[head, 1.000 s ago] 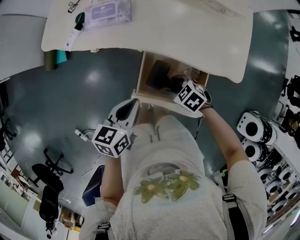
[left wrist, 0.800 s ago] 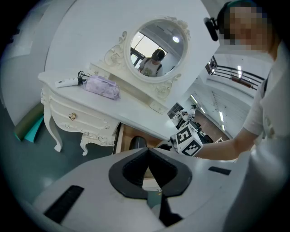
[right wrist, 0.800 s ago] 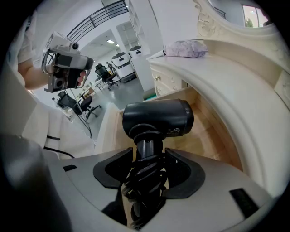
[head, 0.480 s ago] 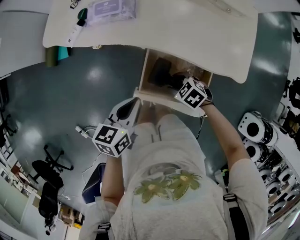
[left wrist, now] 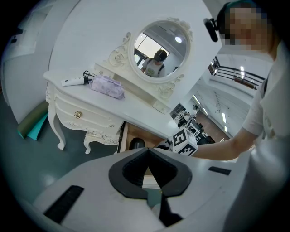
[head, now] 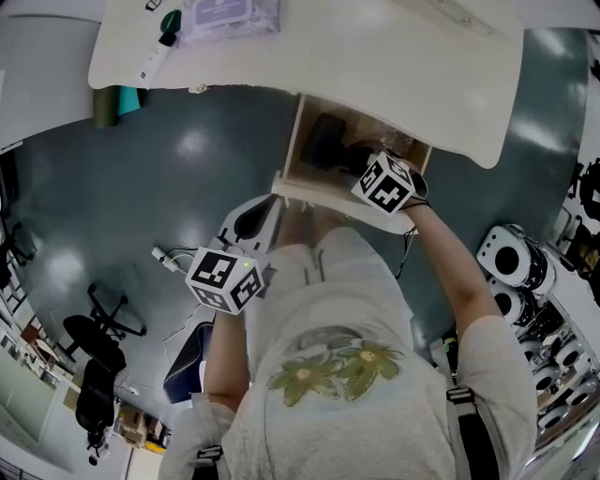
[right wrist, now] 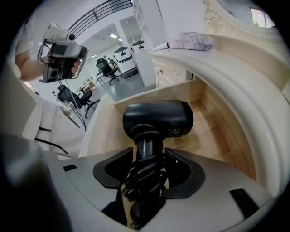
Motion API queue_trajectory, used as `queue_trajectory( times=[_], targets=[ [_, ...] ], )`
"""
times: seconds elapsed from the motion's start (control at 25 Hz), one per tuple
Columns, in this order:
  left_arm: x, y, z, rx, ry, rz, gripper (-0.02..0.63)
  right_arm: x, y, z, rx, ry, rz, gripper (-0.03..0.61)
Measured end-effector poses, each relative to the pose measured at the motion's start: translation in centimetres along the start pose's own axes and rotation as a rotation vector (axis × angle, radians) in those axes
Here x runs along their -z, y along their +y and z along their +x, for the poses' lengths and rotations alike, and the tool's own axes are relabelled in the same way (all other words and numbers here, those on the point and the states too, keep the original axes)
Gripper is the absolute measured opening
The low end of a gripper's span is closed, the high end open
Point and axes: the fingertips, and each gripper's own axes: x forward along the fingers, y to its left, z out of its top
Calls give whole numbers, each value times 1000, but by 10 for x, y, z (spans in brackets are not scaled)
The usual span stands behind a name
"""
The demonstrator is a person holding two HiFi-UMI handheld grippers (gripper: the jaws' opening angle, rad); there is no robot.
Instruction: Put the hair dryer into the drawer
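The black hair dryer (right wrist: 158, 118) hangs with its head inside the open wooden drawer (right wrist: 213, 122) of the white dressing table. My right gripper (right wrist: 148, 154) is shut on its handle, and the coiled cord is bunched between the jaws. In the head view the dryer (head: 326, 145) shows dark inside the drawer (head: 319, 195), with the right gripper's marker cube (head: 386, 183) over the drawer's front. My left gripper (left wrist: 148, 152) is shut and empty. It is held back from the table, low at the left (head: 251, 220).
On the dressing table top (head: 375, 56) lie a purple pouch (head: 230, 14) and a white tube (head: 155, 52), below an oval mirror (left wrist: 158, 50). Teal rolls (head: 117, 103) lean by the table's left leg. Office chairs (head: 103, 328) stand at the left and white round machines (head: 511, 258) at the right.
My right gripper has carried the hair dryer slightly farther over the open drawer. The left gripper has stayed almost still.
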Motion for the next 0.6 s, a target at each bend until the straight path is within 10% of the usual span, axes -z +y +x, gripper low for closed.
queue_trajectory(
  times=[0.6],
  targets=[
    [2, 2, -4, 1, 2, -11, 11, 2, -3, 9, 22, -18, -29, 216]
  ],
)
